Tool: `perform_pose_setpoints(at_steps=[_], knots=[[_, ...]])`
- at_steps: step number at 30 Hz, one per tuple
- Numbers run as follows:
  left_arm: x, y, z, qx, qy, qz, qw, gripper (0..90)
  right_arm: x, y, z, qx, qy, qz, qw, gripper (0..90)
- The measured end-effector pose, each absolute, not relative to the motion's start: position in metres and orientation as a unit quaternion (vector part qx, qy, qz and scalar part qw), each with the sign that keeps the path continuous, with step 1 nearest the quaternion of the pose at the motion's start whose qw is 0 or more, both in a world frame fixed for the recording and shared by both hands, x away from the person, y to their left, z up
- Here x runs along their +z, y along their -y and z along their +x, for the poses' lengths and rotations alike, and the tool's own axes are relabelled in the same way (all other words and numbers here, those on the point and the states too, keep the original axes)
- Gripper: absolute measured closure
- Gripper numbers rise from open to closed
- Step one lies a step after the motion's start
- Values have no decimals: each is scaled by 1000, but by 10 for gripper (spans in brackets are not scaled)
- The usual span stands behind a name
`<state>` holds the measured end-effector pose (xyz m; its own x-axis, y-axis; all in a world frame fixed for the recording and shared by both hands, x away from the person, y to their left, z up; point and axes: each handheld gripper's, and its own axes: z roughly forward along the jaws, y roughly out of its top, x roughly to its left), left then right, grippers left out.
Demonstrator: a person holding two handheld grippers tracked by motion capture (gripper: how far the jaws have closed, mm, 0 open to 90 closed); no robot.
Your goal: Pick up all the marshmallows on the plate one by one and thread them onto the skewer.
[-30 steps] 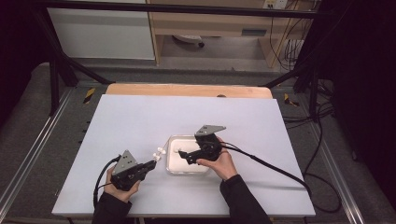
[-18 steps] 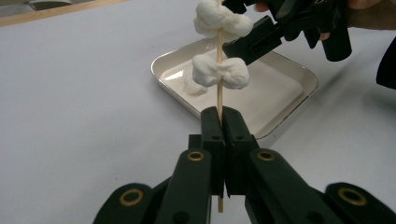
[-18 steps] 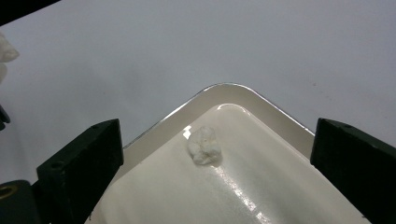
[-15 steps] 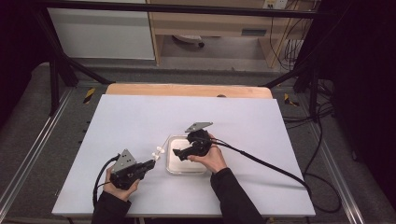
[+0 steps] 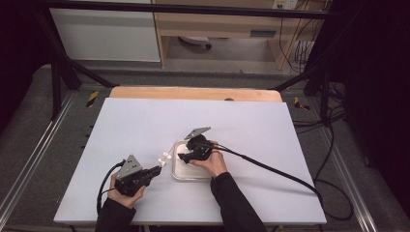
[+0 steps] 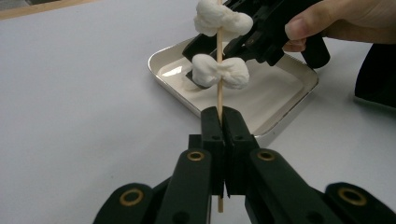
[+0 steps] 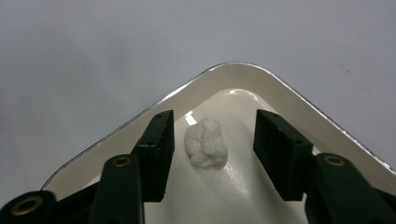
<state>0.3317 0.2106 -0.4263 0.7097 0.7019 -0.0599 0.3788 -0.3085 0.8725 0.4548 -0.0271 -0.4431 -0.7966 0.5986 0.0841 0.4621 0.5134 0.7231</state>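
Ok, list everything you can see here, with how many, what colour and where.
Tray: one, white with a shiny rim, on the table between the hands.
Loose marshmallow piece: one, white, in the tray between the right gripper's pads, not yet pressed.
Skewer: one, pale wood, upright in the left gripper's jaws.
Skewered marshmallows: two, white, on the skewer.
Table: one, white top, wooden far edge.
Left gripper: black, shut on the skewer.
Right gripper: black, over the tray, jaws just closing.

White table (image 5: 145,121), shallow white tray (image 5: 178,175) on it
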Motion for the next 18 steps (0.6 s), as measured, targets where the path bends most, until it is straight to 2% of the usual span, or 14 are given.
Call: perform_pose_setpoints(at_steps=[10, 18], knots=[[-427, -210, 332, 167, -341, 792, 478, 889, -447, 26, 455, 382, -872, 297, 78, 670], [-427, -209, 332, 166, -339, 793, 478, 889, -446, 27, 456, 379, -872, 303, 70, 728]])
